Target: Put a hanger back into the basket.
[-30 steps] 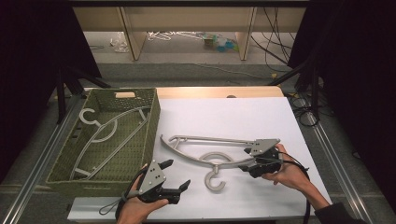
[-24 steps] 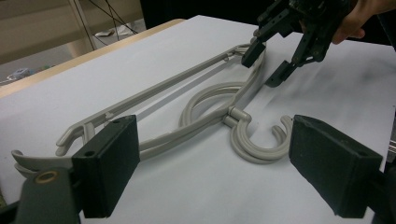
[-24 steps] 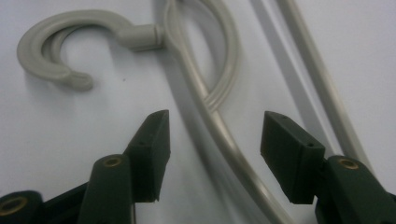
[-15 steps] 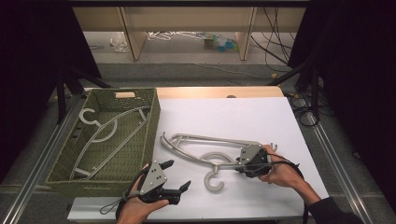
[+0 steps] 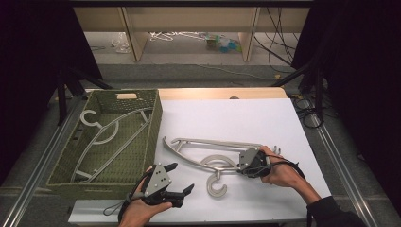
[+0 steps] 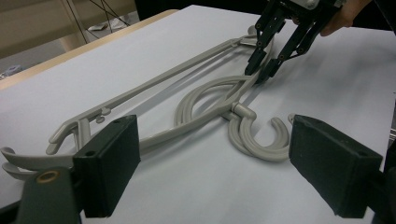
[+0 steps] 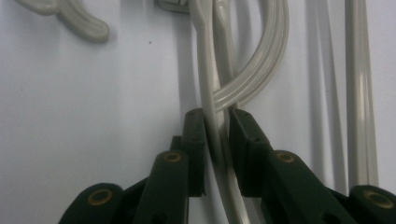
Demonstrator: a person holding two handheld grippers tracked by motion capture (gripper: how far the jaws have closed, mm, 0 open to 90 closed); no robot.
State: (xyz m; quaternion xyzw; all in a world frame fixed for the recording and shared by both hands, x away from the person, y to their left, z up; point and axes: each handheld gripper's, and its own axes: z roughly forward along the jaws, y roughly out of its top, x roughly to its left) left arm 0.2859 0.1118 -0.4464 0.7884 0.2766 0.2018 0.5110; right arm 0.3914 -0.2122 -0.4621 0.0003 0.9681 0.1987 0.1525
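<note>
The right hand-held gripper (image 5: 247, 163) is clenched on the arm of a grey hanger (image 5: 208, 153) lying flat on the white tabletop (image 5: 283, 123), so the pickup looks just begun. Off to its left the left hand-held gripper (image 5: 177, 182) waits released and empty. Beyond that, a green basket (image 5: 153, 137) already holds one hanger (image 5: 106, 135) (likely this one's destination).

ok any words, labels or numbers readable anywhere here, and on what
None can be read.
Hangers, basket, white table: no print visible.
Left gripper and right gripper: no markings visible.
Clutter on the far floor: too small and blurred to tell.
</note>
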